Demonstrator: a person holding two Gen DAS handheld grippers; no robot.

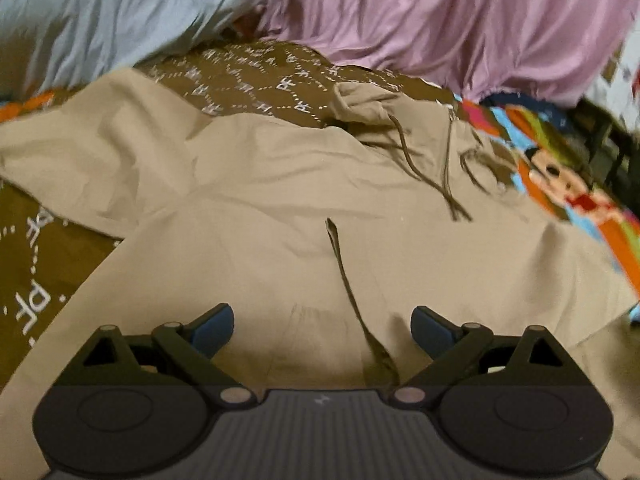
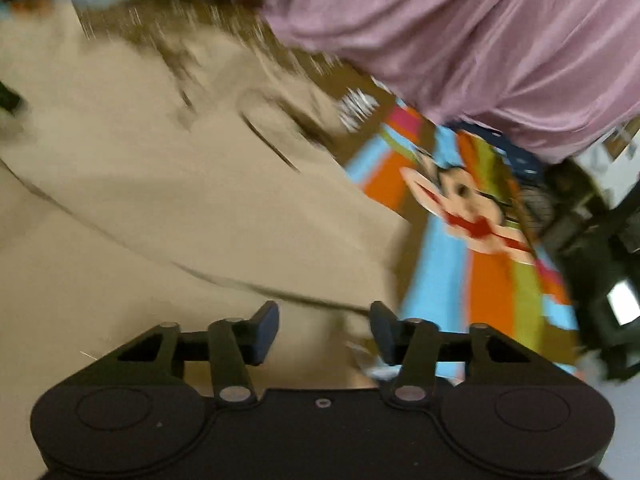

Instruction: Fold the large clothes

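Note:
A tan hooded sweatshirt (image 1: pixel 280 184) lies spread on a bed, its hood and dark drawstrings (image 1: pixel 448 184) toward the far right and a sleeve out to the left. My left gripper (image 1: pixel 322 330) is open and empty, just above the sweatshirt's lower front. The right wrist view is blurred; it shows the same tan sweatshirt (image 2: pixel 160 200) with its right edge running down toward my right gripper (image 2: pixel 324 332). That gripper is open over the sweatshirt's edge, with nothing between the fingers.
A brown patterned bedspread (image 1: pixel 248 76) lies under the sweatshirt. A pink cloth (image 1: pixel 460 20) and a light blue cloth (image 1: pixel 100 12) are piled at the back. A colourful cartoon-print sheet (image 2: pixel 472 220) lies to the right; dark furniture (image 2: pixel 592 240) stands beyond the bed edge.

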